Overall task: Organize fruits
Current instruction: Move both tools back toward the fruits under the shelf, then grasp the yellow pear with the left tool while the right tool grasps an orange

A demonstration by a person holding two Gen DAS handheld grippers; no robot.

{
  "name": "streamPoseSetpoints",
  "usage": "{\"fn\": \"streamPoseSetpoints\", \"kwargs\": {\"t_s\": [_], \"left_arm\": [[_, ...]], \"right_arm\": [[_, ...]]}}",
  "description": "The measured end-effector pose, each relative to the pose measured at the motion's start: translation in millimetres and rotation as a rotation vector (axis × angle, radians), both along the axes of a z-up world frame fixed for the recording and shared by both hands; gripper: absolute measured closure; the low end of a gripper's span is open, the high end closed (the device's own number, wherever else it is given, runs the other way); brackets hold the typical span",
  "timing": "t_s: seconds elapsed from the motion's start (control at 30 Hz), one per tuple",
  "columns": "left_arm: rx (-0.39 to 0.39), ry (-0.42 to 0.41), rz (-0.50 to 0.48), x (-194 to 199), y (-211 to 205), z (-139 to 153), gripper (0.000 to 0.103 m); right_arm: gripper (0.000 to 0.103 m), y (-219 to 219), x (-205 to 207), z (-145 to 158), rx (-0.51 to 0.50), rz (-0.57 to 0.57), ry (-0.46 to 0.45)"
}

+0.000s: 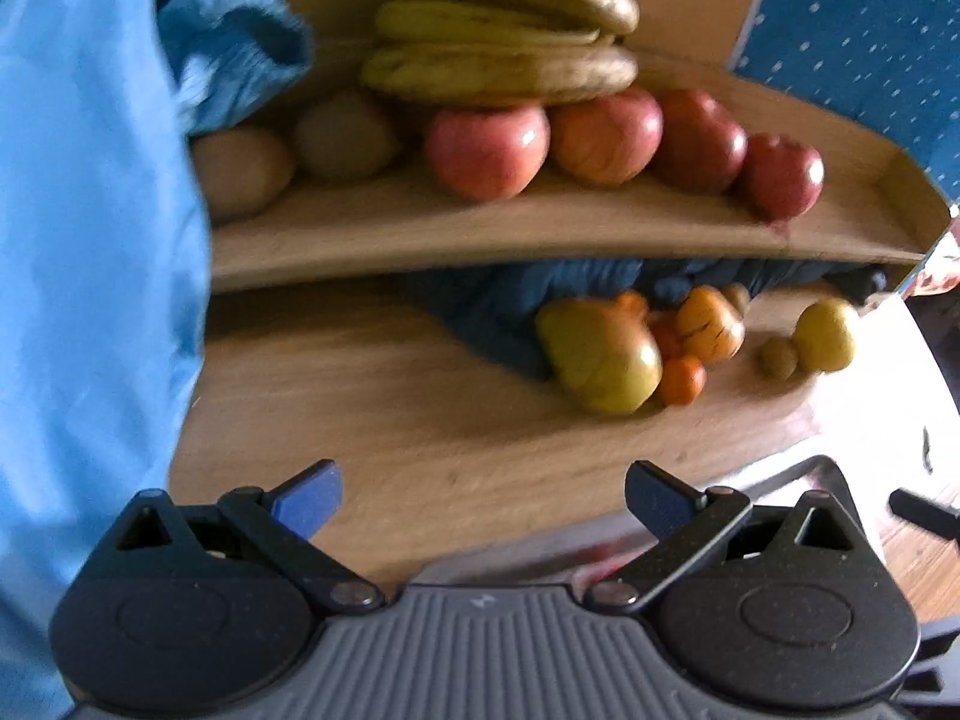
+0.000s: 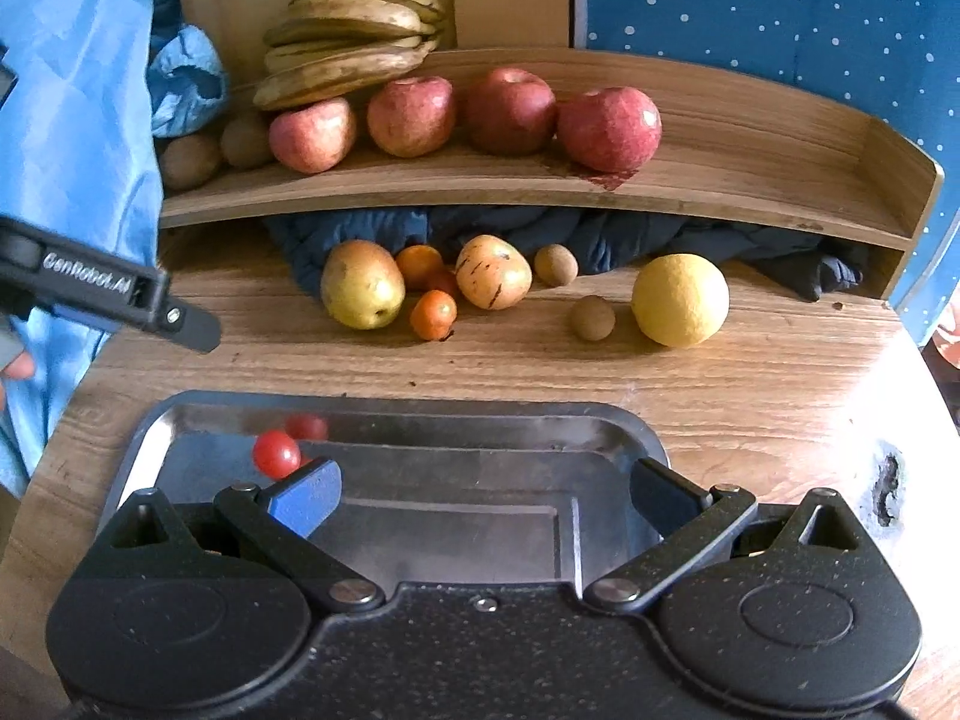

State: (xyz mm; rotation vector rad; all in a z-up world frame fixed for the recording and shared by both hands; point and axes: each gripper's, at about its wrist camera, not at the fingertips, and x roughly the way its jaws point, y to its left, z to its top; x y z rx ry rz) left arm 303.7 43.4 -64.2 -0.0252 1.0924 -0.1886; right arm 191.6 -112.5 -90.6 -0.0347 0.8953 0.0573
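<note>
Here, a metal tray (image 2: 384,420) is sitting on the wooden worktop (image 2: 750,384), holding one small red tomato (image 2: 276,453) in its far left corner, with the tomato's reflection showing on the tray wall behind it. Behind the tray, a raised wooden shelf (image 2: 750,180) is carrying a bunch of bananas (image 2: 354,39), four red apples (image 2: 609,129) in a row, and two kiwis (image 2: 189,160) at the left end. Below the shelf, loose on the worktop, are lying a yellow-green pear (image 2: 362,292), a speckled apple (image 2: 493,271), small oranges (image 2: 433,315), two more kiwis (image 2: 592,317) and a lemon (image 2: 680,300), with dark cloth (image 2: 600,240) bunched behind them. The right gripper (image 2: 483,495) is hovering over the tray with its fingers spread wide, grasping nothing. The left gripper (image 1: 483,501) is hanging above the worktop, fingers likewise released and empty, beside blue fabric (image 1: 90,240).
</note>
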Motion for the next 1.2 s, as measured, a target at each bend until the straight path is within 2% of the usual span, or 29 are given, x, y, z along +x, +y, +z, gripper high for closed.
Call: {"fn": "streamPoseSetpoints", "kwargs": {"t_s": [0.13,0.5,0.67,0.9,1.03,1.2], "left_arm": [[-0.046,-0.013,-0.033,15,-10,-2,0.001],[-0.098,0.031,-0.078,50,-28,-22,0.001],[-0.171,0.061,-0.081,62,-27,-31,0.001],[-0.205,0.083,-0.082,68,-29,-42,0.001],[-0.246,0.096,-0.061,71,-26,-47,0.008],[-0.285,0.109,-0.062,73,-27,-51,0.015]], "right_arm": [[0.001,2,7,-1,-0.009,-0.012,0.002],[0.001,17,41,1,-0.049,0.013,-0.024],[0.006,23,58,-7,-0.088,0.031,-0.015],[0.012,28,76,-16,-0.110,0.047,0.003],[0.013,32,81,-22,-0.121,0.070,0.012],[0.019,37,86,-26,-0.137,0.099,0.015]]}}
